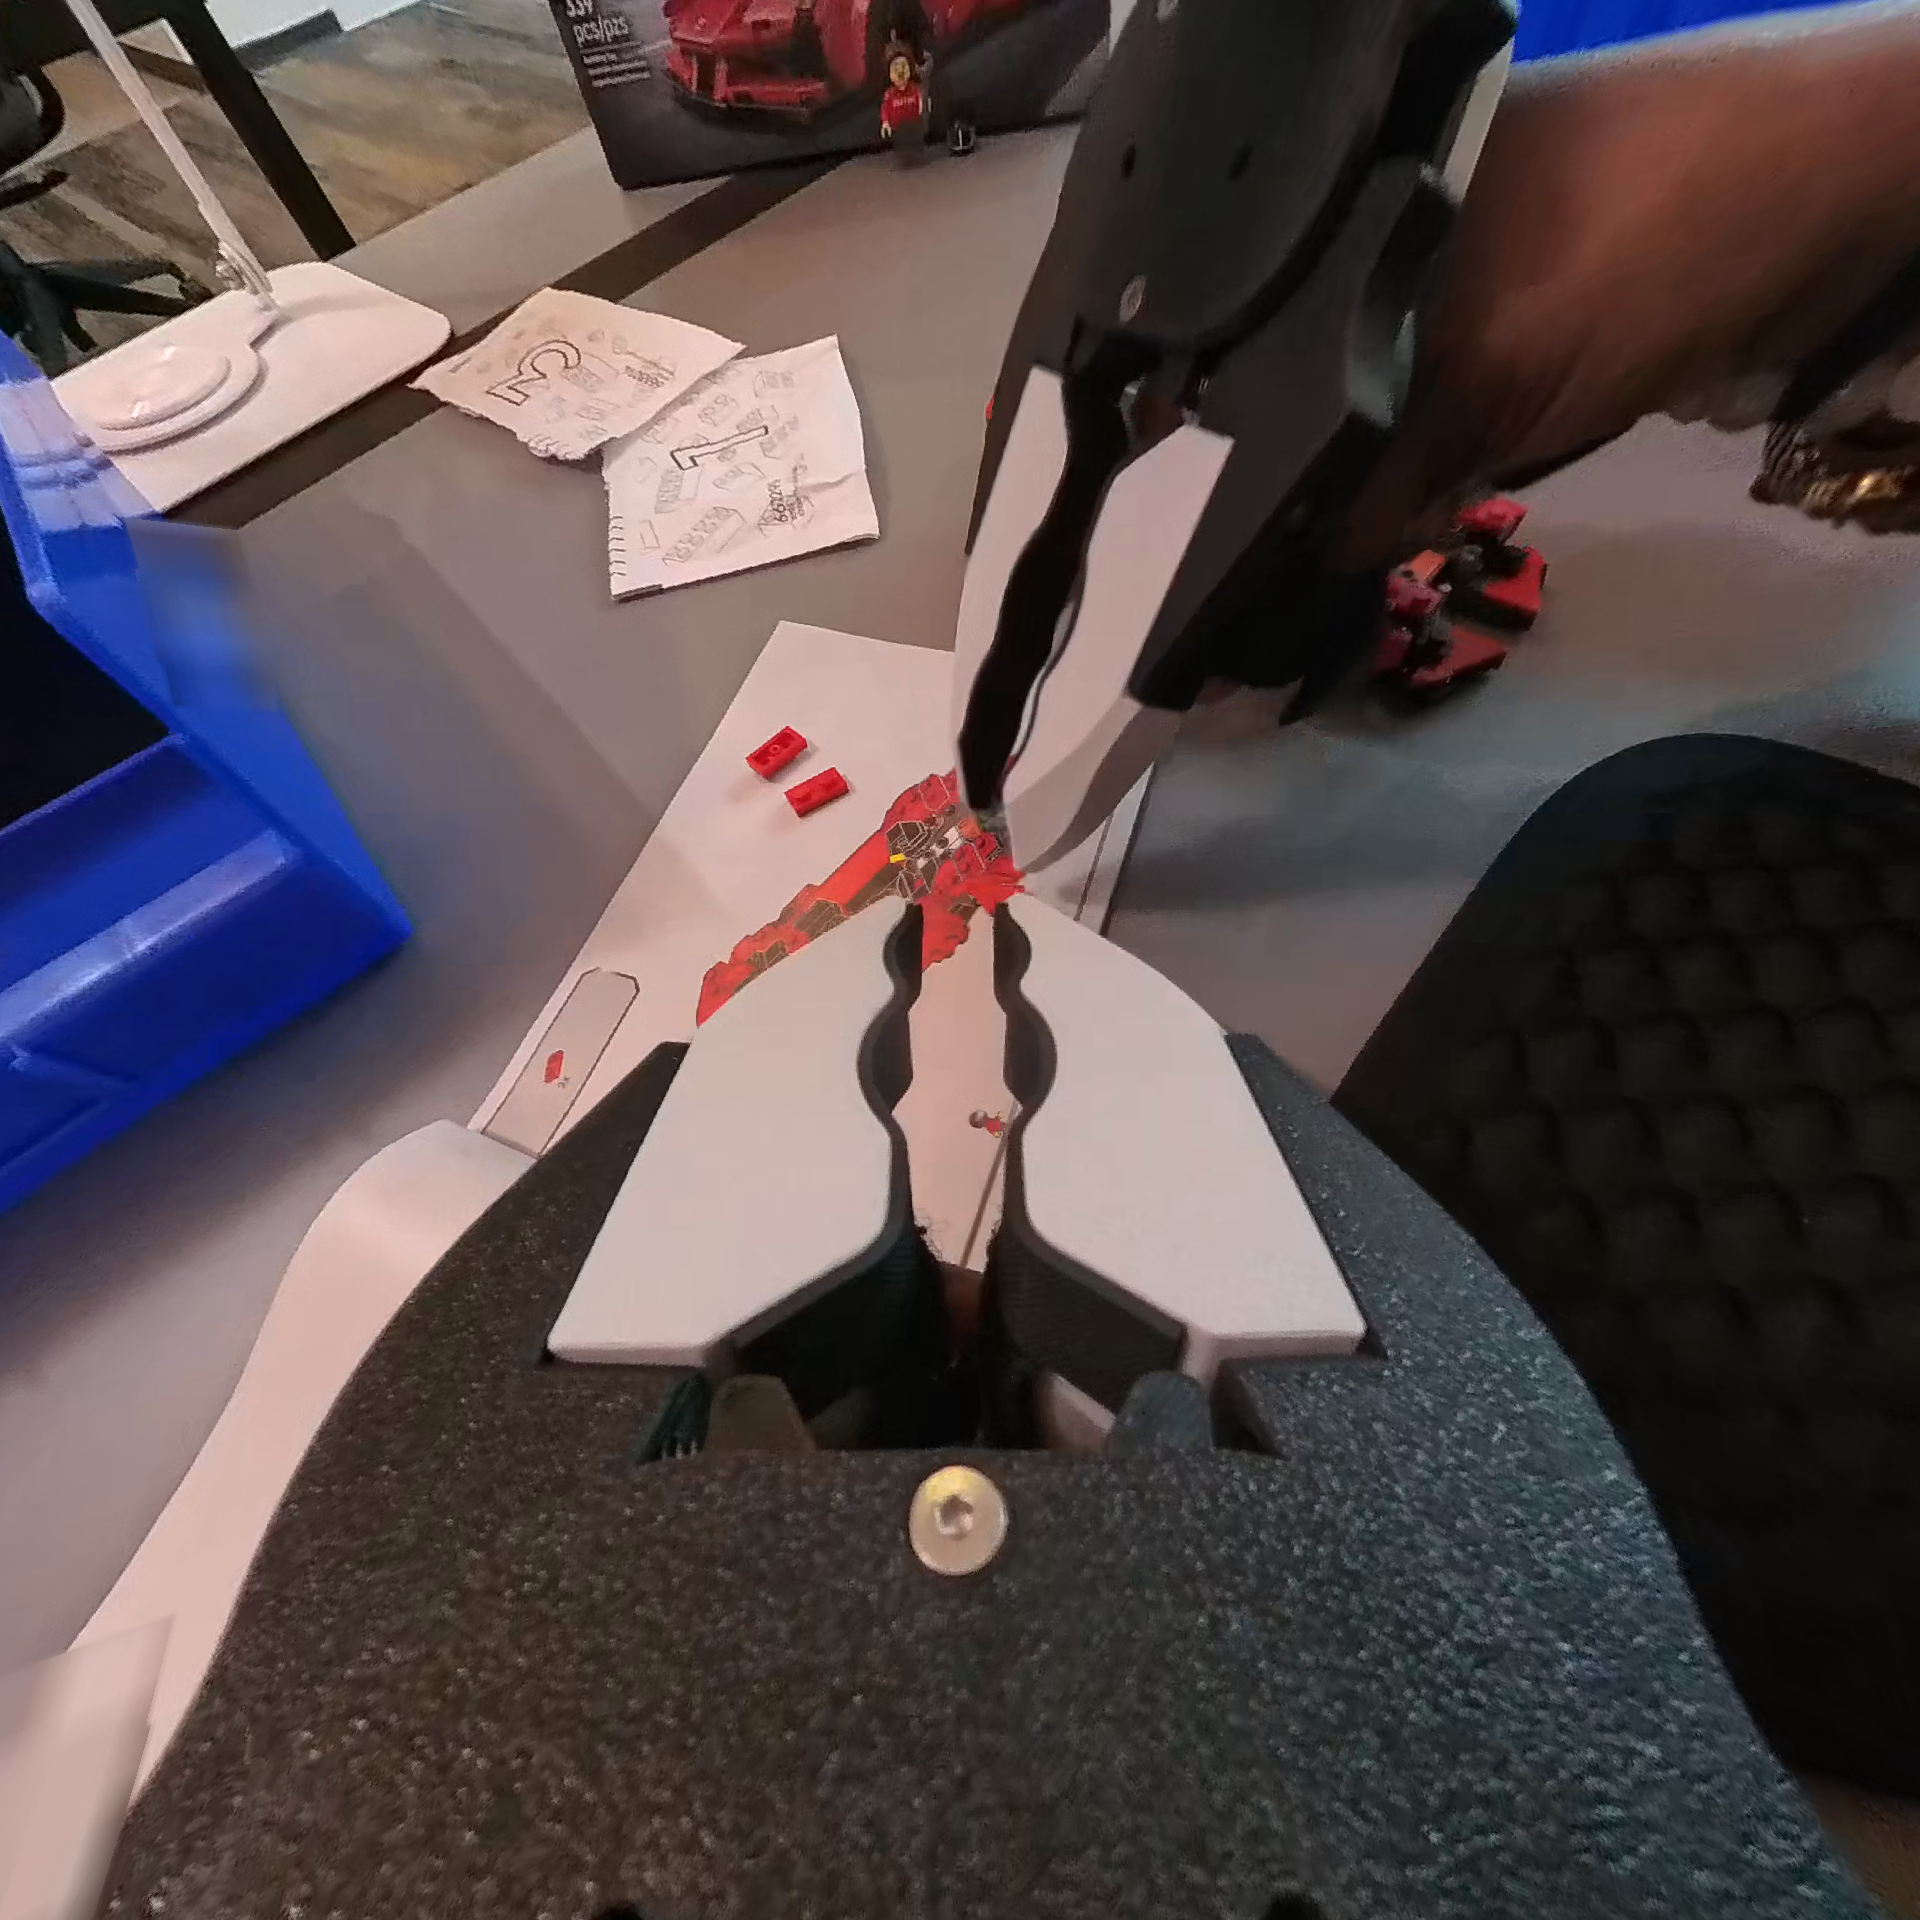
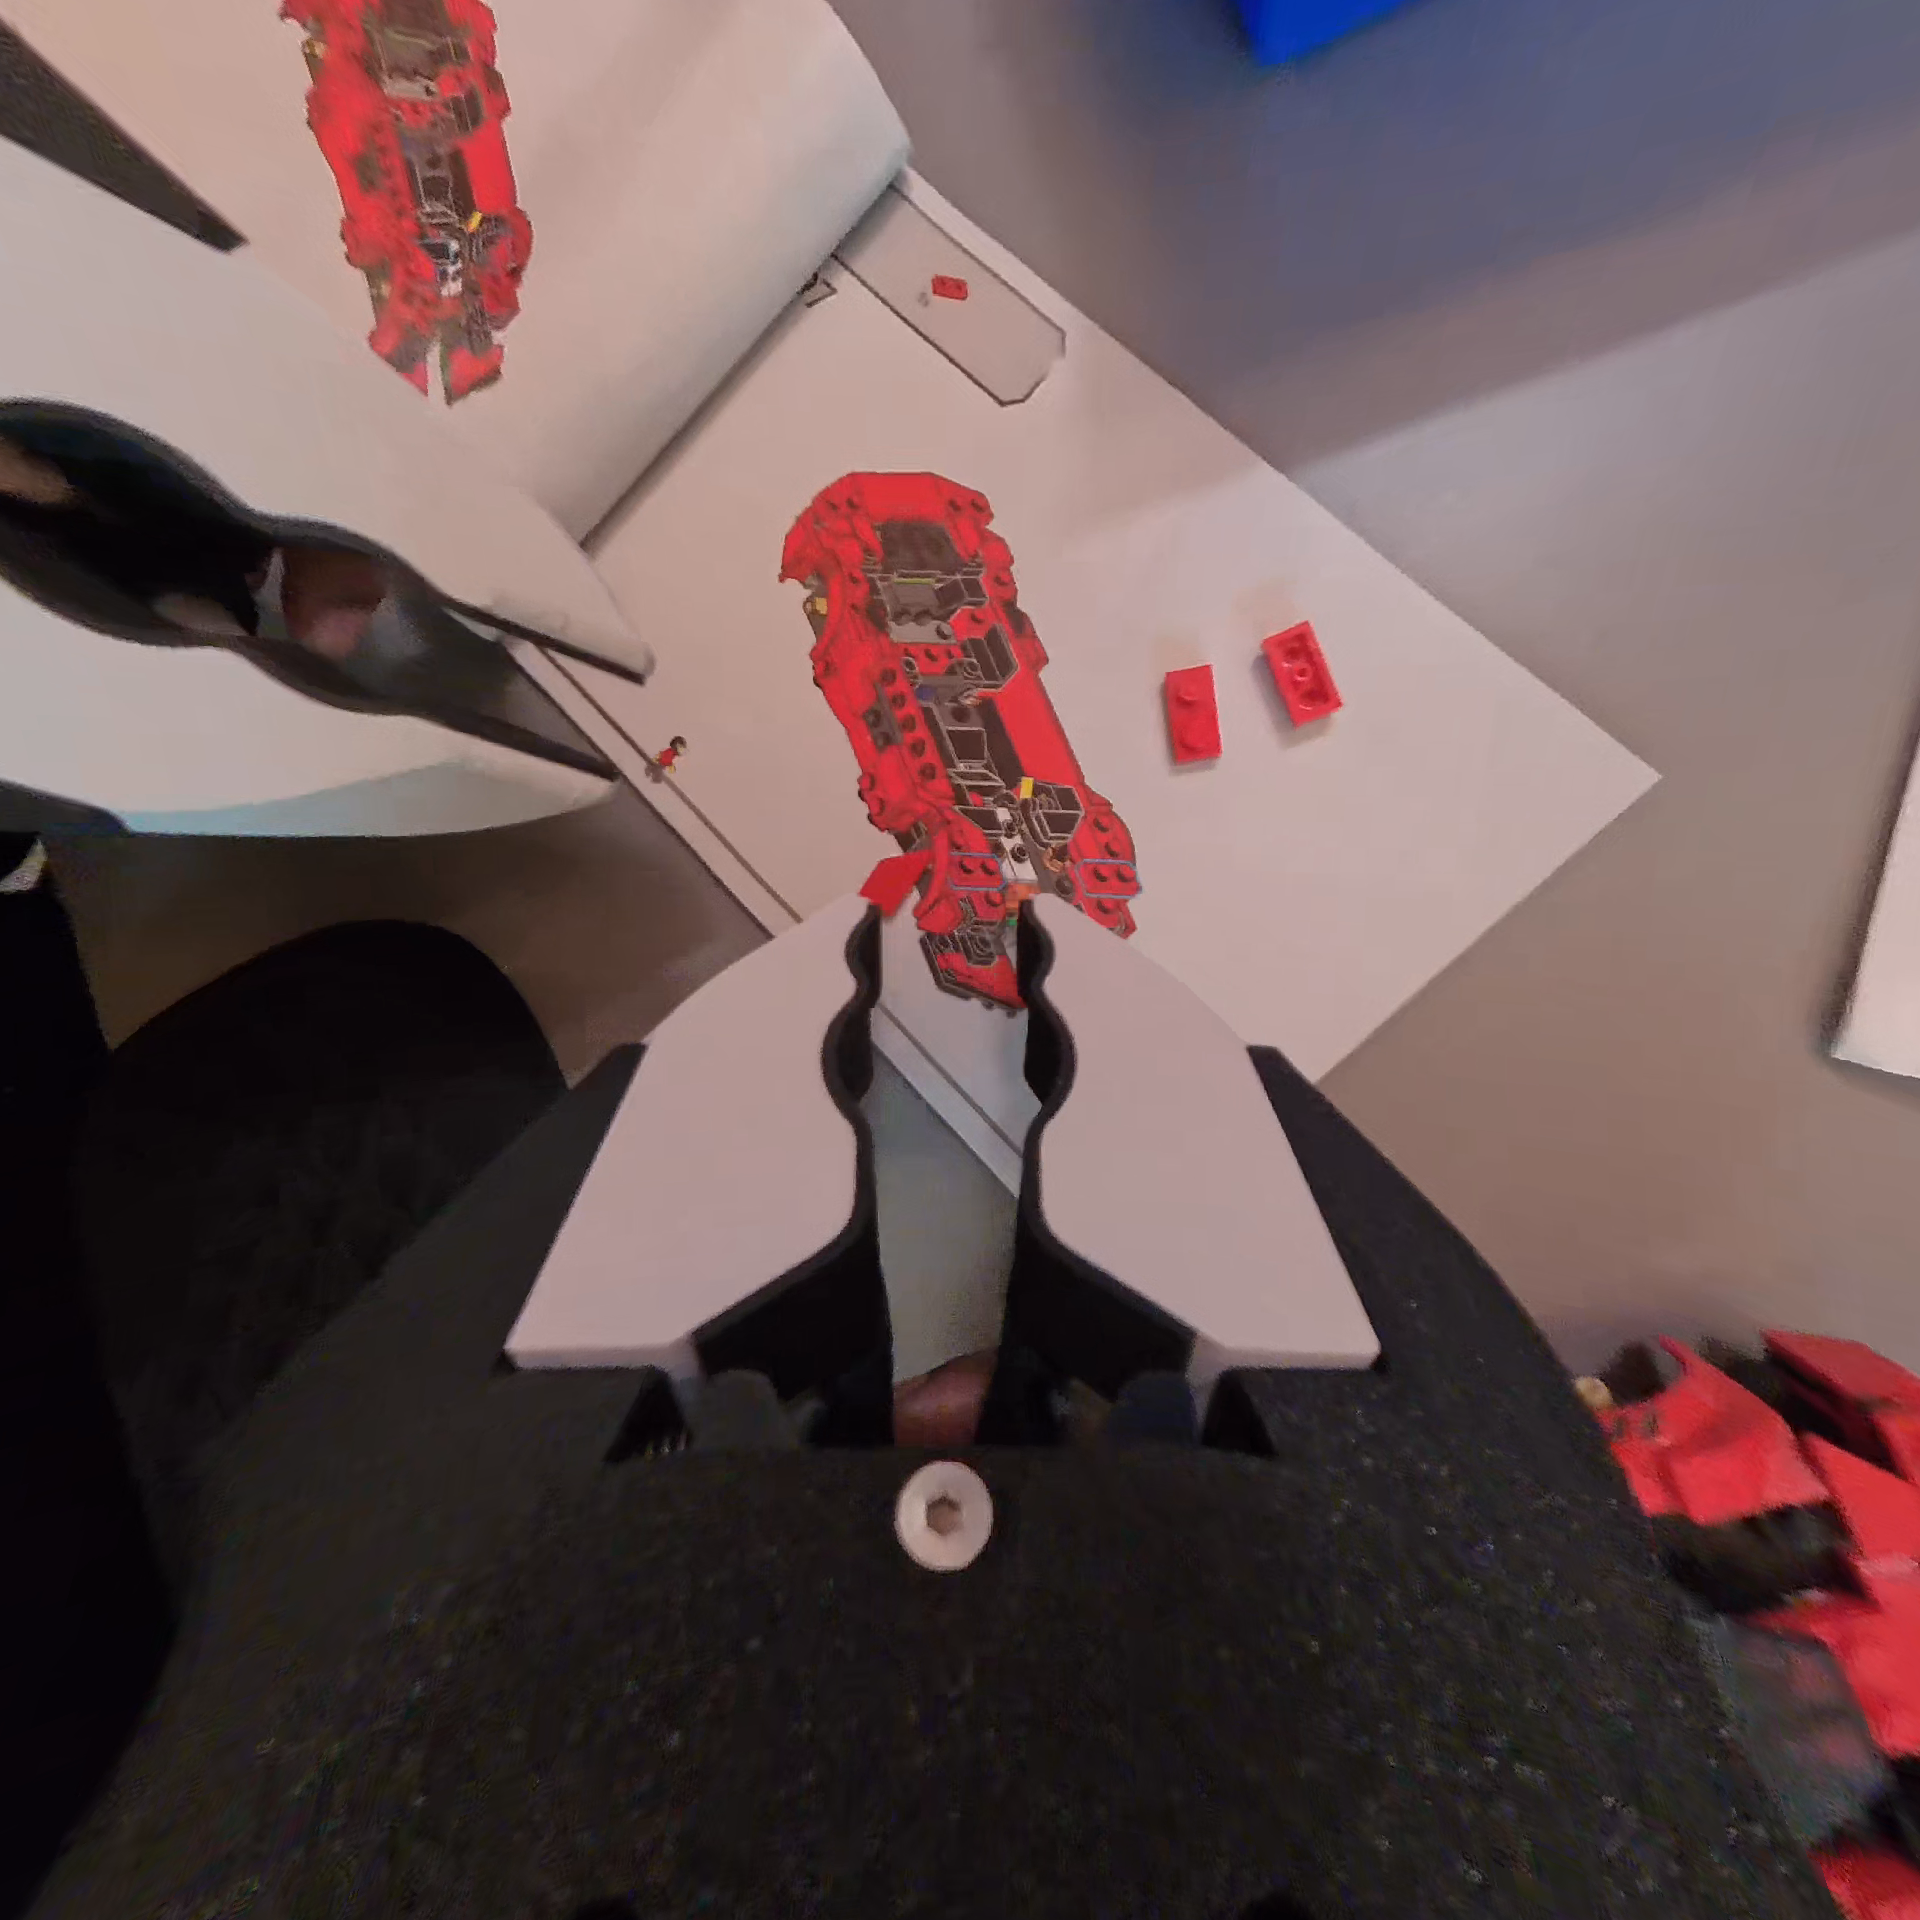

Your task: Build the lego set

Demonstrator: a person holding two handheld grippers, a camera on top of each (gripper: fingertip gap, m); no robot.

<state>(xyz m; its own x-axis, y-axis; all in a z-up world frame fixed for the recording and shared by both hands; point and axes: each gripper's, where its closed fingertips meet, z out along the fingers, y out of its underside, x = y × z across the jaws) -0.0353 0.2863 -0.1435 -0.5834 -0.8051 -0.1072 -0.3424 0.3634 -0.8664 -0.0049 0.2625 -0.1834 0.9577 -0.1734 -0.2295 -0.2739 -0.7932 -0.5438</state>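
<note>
Here, the instruction booklet (image 2: 1351, 831) is seen lying open on the grey table (image 2: 1558, 312), a red car diagram printed on its page. Two small red plates (image 2: 1193, 715) (image 2: 1301, 671) are laid side by side on the bare page, at about three o'clock of the diagram in the right wrist view and at about ten o'clock of it in the left wrist view. The right gripper (image 2: 948, 909) is held over the lower end of the diagram with its jaws narrowly parted; a small red piece (image 2: 889, 881) is seen at the tip of its left finger, though whether it is gripped cannot be told. The left gripper (image 1: 958, 912) is pointed at the same page, its jaws a little apart and nothing between them. The partly built red car (image 1: 1460, 592) rests on the table at two o'clock in the left wrist view, just beyond the right gripper. Two torn paper bags (image 1: 665, 436), the set's box (image 1: 831, 104) and a blue bin (image 1: 156, 779) are seen farther off.
</note>
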